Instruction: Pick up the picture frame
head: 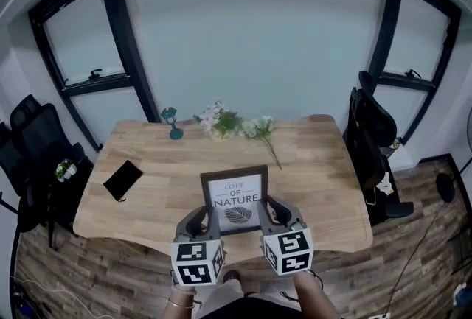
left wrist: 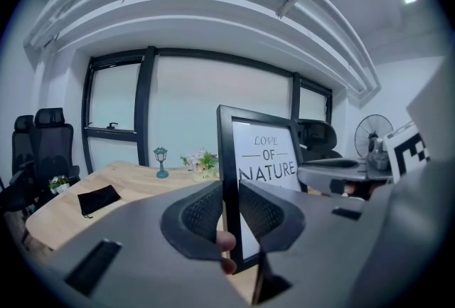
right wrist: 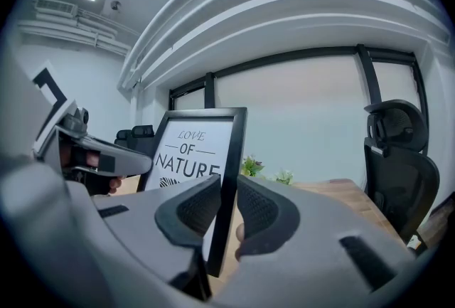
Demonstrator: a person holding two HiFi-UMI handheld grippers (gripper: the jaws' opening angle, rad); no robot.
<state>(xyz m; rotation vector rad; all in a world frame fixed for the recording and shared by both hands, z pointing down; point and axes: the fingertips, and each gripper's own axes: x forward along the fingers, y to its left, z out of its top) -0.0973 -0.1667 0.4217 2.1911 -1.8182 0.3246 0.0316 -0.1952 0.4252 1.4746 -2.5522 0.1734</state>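
Observation:
A black picture frame with a white print reading "LOVE OF NATURE" is held upright above the near part of the wooden table. My left gripper is shut on the frame's left edge. In the left gripper view both pads press that black edge of the picture frame, with the left gripper around it. My right gripper is shut on the right edge. The right gripper view shows the frame pinched in the right gripper.
A black pouch lies at the table's left. A small teal lantern and artificial flowers stand at the far edge. Black office chairs sit at the left and right. A fan stands off to the right.

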